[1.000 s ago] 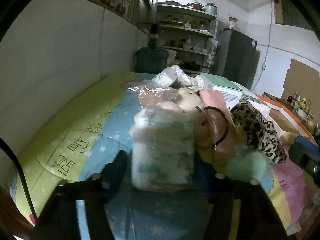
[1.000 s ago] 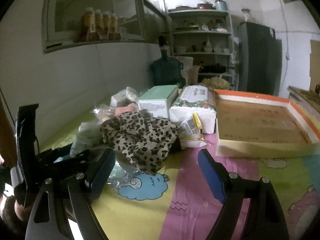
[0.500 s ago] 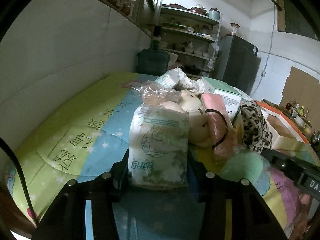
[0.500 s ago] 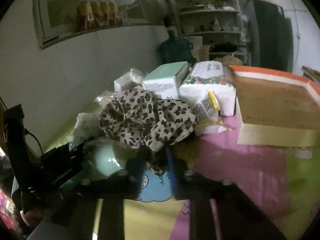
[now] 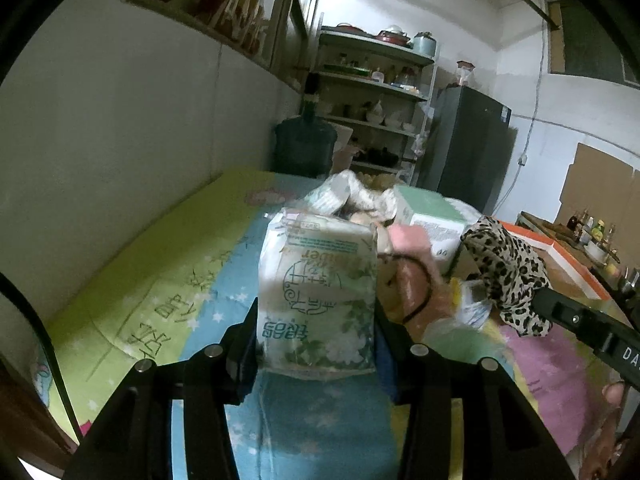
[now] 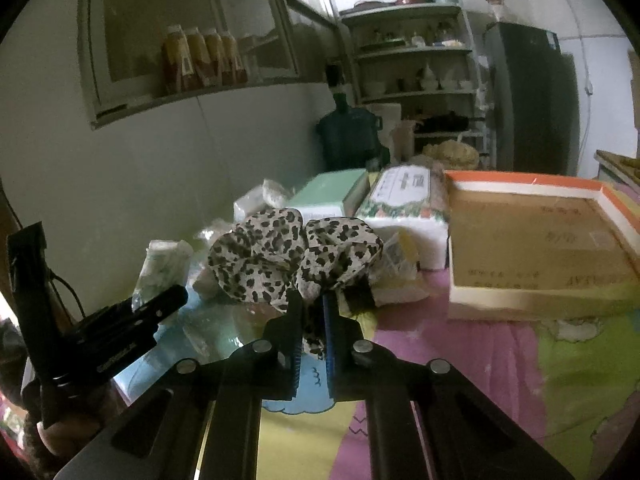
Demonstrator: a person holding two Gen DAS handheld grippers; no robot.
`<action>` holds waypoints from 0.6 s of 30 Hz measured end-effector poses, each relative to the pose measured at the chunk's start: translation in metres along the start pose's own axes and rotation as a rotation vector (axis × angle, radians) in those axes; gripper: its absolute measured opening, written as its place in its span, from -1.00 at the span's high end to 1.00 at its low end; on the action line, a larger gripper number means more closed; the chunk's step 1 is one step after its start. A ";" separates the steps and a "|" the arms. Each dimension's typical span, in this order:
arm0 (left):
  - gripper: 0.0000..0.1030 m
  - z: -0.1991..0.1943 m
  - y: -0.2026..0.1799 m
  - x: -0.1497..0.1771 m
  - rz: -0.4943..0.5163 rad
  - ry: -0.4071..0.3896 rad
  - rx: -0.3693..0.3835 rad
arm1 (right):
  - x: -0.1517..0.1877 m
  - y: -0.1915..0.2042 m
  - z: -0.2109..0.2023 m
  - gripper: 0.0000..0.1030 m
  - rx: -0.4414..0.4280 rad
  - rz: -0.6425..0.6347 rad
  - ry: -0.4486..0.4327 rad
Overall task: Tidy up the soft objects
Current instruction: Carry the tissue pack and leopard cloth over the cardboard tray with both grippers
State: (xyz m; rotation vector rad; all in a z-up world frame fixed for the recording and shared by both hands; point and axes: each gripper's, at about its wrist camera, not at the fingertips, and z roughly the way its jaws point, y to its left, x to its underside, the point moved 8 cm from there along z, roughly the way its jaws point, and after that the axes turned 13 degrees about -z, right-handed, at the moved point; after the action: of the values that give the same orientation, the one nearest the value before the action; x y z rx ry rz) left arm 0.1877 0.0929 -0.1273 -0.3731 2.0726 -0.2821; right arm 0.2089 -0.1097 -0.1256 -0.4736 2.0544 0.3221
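My left gripper (image 5: 316,340) is shut on a white and green tissue pack (image 5: 318,292) and holds it upright, lifted off the colourful mat (image 5: 160,280). My right gripper (image 6: 312,316) is shut on a leopard-print scrunchie (image 6: 292,252) and holds it above the mat. The scrunchie also shows in the left wrist view (image 5: 508,272). A pile of soft items lies behind: a pink pouch with a black hair band (image 5: 412,276) and crumpled plastic-wrapped packs (image 5: 348,196).
A shallow cardboard box with an orange rim (image 6: 540,240) lies at the right. A mint green box (image 6: 328,196) and a large tissue pack (image 6: 404,200) stand behind the pile. A wall runs along the left; a water jug (image 6: 348,136) stands behind.
Both grippers closed, the left on the tissue pack and the right on the scrunchie. Both have lifted their items off the mat.
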 end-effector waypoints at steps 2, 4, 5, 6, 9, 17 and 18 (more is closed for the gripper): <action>0.07 -0.004 -0.005 -0.003 0.009 -0.009 0.008 | -0.004 -0.001 -0.005 0.82 0.007 -0.002 -0.013; 0.08 -0.008 -0.012 -0.007 0.022 -0.019 0.018 | -0.007 -0.004 -0.010 0.82 0.015 -0.003 -0.026; 0.08 -0.009 -0.016 -0.009 0.028 -0.024 0.024 | -0.009 -0.005 -0.012 0.82 0.020 -0.002 -0.031; 0.08 -0.011 -0.021 -0.010 0.034 -0.028 0.030 | -0.010 -0.006 -0.015 0.82 0.025 -0.001 -0.036; 0.08 -0.015 -0.036 -0.015 0.053 -0.037 0.050 | -0.013 -0.013 -0.023 0.82 0.043 0.001 -0.054; 0.09 -0.016 -0.079 -0.017 0.089 -0.034 0.117 | -0.019 -0.040 -0.046 0.82 0.111 0.019 -0.089; 0.09 -0.017 -0.086 -0.016 0.094 -0.033 0.126 | -0.019 -0.044 -0.049 0.82 0.123 0.020 -0.094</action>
State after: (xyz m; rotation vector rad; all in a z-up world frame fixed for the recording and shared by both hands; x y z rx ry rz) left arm 0.1939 0.0206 -0.0763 -0.2028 2.0214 -0.3457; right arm 0.2001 -0.1653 -0.0857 -0.3561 1.9756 0.2243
